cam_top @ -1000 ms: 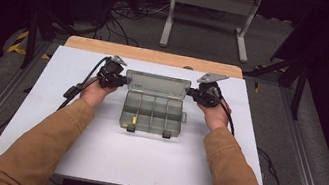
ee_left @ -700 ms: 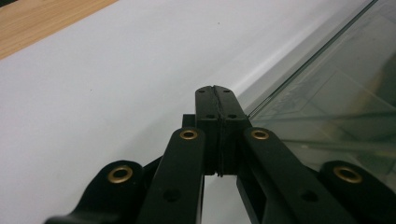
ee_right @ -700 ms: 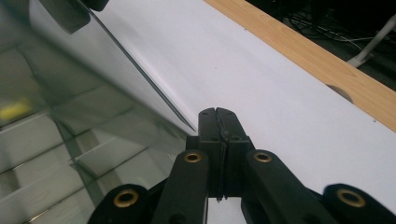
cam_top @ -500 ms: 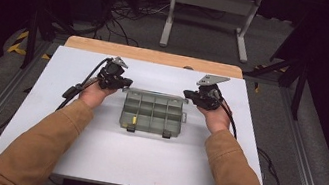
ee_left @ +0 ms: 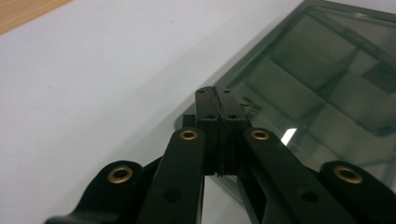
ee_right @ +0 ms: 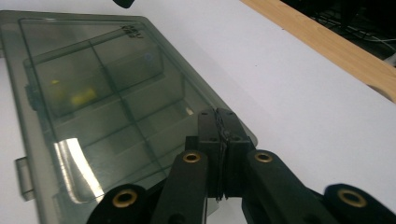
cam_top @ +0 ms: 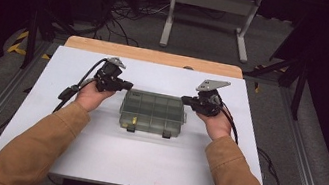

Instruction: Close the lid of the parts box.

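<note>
The box [cam_top: 152, 112], a flat smoke-grey organiser with a clear lid, is seen lying near the middle of the white surface [cam_top: 141, 159], with the lid down over the compartments. Its long axis runs from 9 o'clock to 3 o'clock in the high view, and the two latches [cam_top: 131, 128] on its front edge point to 6 o'clock, toward the person. A small yellow piece [cam_top: 134, 118] is seen inside, in a front compartment at the 9 o'clock end.

The left tool [cam_top: 125, 85] is held at the box's far corner on the 9 o'clock side, and the right tool [cam_top: 185, 99] at the far corner on the 3 o'clock side. In the gripper views the jaws of the left tool [ee_left: 217, 95] and of the right tool [ee_right: 221, 119] are pressed together, with nothing between them, their tips over the lid's corners; whether the lid is touched cannot be told.

It is judged that the latches may not be engaged. If only the far corners are pressed, the front edge could spring up again. If one side is pushed harder, the light box could be turned or slid on the smooth surface, and the yellow piece could be shaken into another compartment.
</note>
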A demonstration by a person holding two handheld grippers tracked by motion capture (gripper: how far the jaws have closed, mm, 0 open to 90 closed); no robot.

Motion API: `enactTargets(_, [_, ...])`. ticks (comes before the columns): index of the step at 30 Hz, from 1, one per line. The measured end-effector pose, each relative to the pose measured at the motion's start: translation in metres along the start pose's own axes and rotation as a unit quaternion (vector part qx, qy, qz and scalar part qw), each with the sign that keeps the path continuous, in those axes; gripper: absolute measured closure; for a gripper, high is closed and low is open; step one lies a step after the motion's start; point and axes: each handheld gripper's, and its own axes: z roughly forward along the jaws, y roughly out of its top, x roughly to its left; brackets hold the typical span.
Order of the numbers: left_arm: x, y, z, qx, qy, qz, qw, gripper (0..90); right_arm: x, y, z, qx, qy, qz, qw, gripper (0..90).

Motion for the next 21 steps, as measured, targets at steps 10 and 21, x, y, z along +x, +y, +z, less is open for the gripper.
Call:
enactTargets(10, [-0.019,-0.004,-0.014,0.008,-0.049,0.02,0.9986,88.9,0.02,0.003,-0.008,0.031,0.031,-0.009,0.999,89.1])
enactTargets(21, [-0.032,-0.012,-0.018,0.024,-0.065,0.039,0.9968,89.1,0.041,0.002,-0.005,0.075,0.044,-0.04,0.9954,89.1])
